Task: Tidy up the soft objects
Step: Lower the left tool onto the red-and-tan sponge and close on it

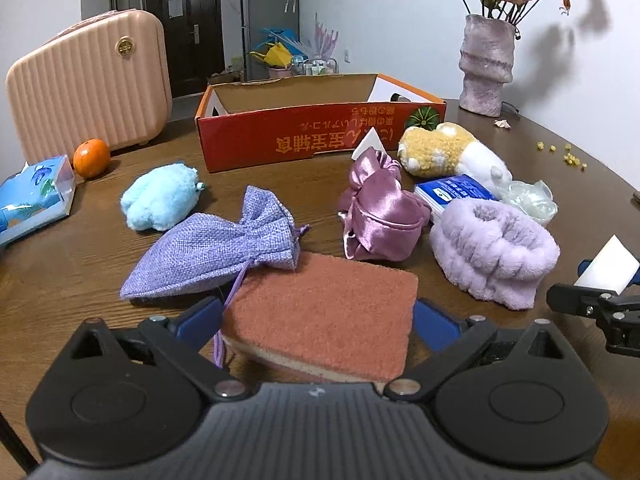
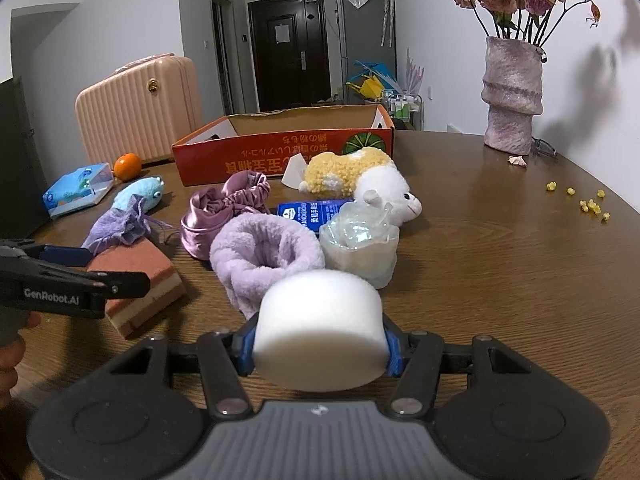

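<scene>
Left gripper (image 1: 318, 316): squeezes the flat reddish-brown sponge with a tan bottom (image 1: 324, 312), low over the brown wooden tabletop (image 1: 500, 152).
Right gripper (image 2: 320, 344): half open, pinches the white foam block (image 2: 320, 336) above the tabletop.

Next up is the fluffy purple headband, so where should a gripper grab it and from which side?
Pinch one wall of the fluffy purple headband from above, one finger inside its open centre. It lies flat as a ring, hole upward. Take the near wall: the plastic bag and blue packet crowd its far side.
</scene>
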Demonstrator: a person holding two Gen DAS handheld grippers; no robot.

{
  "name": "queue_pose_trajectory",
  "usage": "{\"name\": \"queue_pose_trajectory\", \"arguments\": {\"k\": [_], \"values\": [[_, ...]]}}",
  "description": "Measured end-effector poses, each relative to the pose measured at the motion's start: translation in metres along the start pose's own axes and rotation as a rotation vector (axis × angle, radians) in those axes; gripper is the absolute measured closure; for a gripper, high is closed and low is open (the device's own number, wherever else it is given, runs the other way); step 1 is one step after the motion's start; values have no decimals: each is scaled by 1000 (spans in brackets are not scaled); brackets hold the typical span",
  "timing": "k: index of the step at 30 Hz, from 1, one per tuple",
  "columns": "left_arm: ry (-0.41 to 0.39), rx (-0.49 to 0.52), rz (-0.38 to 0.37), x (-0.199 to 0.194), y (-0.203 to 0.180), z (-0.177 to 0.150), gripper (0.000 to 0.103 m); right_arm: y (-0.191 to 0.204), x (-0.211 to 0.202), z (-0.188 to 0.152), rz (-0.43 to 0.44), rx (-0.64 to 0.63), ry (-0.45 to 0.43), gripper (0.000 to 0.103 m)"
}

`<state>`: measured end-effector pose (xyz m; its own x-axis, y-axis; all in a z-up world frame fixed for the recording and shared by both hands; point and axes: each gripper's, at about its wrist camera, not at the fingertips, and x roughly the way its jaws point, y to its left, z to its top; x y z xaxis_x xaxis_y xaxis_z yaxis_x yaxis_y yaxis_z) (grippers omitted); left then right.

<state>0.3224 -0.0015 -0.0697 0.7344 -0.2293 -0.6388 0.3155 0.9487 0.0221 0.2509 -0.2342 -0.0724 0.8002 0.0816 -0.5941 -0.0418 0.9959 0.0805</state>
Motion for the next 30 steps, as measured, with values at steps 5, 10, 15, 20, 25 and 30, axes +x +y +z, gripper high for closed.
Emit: {"name": "queue_pose_trajectory", "arguments": {"k": [5, 10, 15, 20, 25, 30], "values": [[-3, -15, 11, 0, 4, 1, 0, -1, -1, -1, 3, 3, -1, 46], [5, -2, 3, 0, 1, -2, 0, -2, -1, -1, 8, 8, -4, 46], [5, 6, -31, -12, -9, -8, 0, -2, -5, -2, 13, 9, -10, 46], [-20, 1, -11, -20, -18, -10, 0, -2, -10, -3, 16, 11, -21, 46], [5, -61, 16, -11, -14, -1, 0, -6, -14, -4, 13, 16, -27, 46], [17, -77, 27, -2, -16, 6, 0, -10, -12, -5, 12, 23, -24, 46]]}}
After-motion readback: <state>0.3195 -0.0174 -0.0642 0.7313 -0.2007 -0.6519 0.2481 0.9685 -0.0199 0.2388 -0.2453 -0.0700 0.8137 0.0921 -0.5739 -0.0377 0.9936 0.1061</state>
